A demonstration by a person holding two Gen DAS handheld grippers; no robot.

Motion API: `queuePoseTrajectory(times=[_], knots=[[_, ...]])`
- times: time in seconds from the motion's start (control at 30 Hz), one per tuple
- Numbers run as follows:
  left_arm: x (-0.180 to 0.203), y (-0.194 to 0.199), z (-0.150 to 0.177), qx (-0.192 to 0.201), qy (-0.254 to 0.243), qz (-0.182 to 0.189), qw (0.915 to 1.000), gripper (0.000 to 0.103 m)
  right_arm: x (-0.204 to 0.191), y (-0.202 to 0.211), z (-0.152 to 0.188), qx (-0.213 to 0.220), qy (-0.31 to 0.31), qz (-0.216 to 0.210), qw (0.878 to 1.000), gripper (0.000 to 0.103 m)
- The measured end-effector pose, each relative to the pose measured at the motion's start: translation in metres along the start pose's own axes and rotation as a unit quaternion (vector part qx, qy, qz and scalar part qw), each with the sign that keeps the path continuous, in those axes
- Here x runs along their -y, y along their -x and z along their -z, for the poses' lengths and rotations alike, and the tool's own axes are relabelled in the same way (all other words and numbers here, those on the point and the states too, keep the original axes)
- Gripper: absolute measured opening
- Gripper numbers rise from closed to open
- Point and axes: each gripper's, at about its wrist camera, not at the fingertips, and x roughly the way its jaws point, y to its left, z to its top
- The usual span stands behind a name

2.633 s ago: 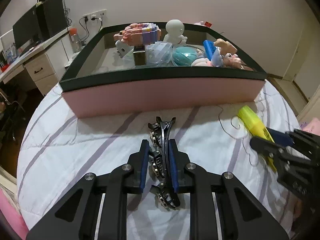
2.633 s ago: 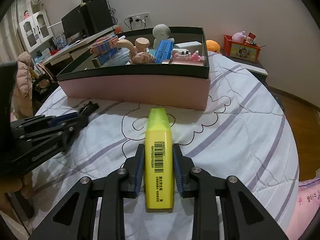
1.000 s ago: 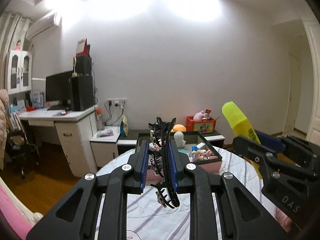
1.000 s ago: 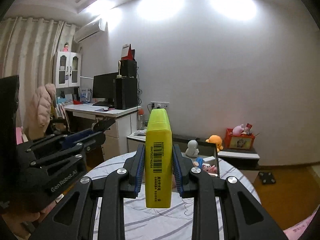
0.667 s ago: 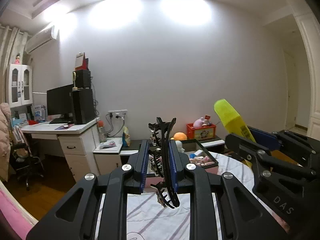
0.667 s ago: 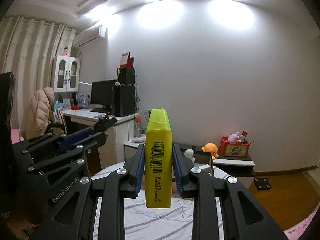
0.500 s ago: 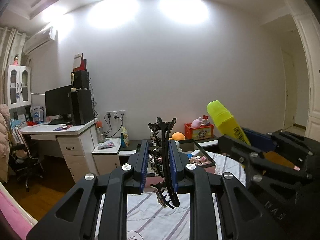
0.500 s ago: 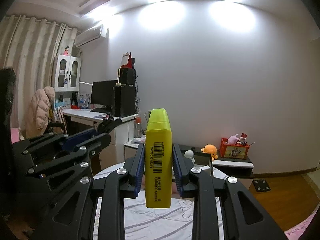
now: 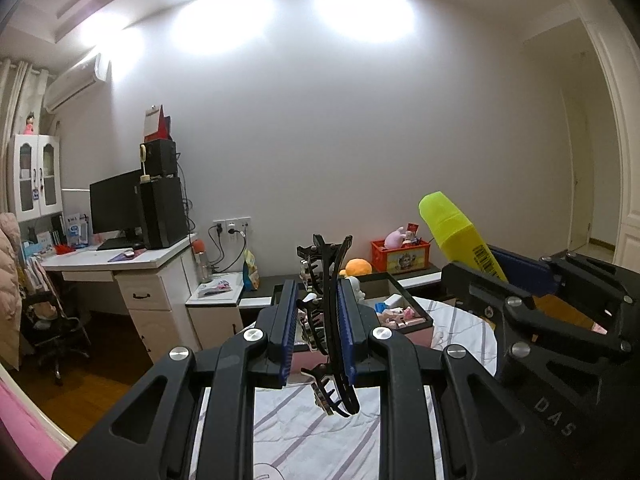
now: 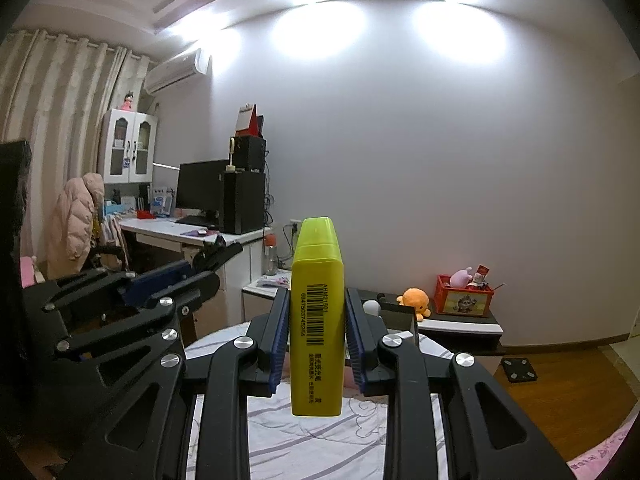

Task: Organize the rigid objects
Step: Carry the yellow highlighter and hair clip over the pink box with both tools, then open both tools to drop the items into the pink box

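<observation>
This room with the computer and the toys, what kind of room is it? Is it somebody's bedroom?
Most likely a bedroom with a study corner. There is a striped bed quilt under the grippers, a white desk with a computer monitor by the wall, and a red toy crate beside an orange plush.

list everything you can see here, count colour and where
hair claw clip: 1, black, clamped in left gripper
highlighter: 1, yellow, clamped in right gripper
storage box: 1, black and pink, on bed, holding toys
bed cover: 1, white with purple stripes, below both grippers
desk: 1, white, left, with black monitor
orange plush: 1, orange, low shelf by wall
red crate: 1, red, same shelf
left gripper: 1, black, blue pads
right gripper: 1, black, blue pads
</observation>
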Motion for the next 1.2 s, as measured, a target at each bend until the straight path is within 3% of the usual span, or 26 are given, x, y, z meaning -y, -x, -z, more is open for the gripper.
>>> queuePoseTrajectory(times=[0.33, 0.73, 0.93, 1.2], knots=[[0.002, -0.039, -0.011, 0.006, -0.018, -0.015, 0.9997, 0.019, 0.016, -0.034, -0.002, -0.011, -0.007, 0.004, 1.000, 0.027], [-0.005, -0.141, -0.030, 0.011, -0.034, -0.033, 0.9988, 0.019, 0.057, -0.118, -0.002, -0.037, -0.006, 0.023, 0.999, 0.027], [-0.011, -0.211, -0.019, -0.050, -0.022, -0.004, 0.9985, 0.019, 0.081, -0.173, 0.007, -0.084, -0.014, 0.023, 0.996, 0.027], [-0.009, -0.297, 0.030, -0.157, -0.003, 0.027, 0.9873, 0.019, 0.112, -0.241, 0.049, -0.177, -0.046, 0.024, 0.983, 0.027]])
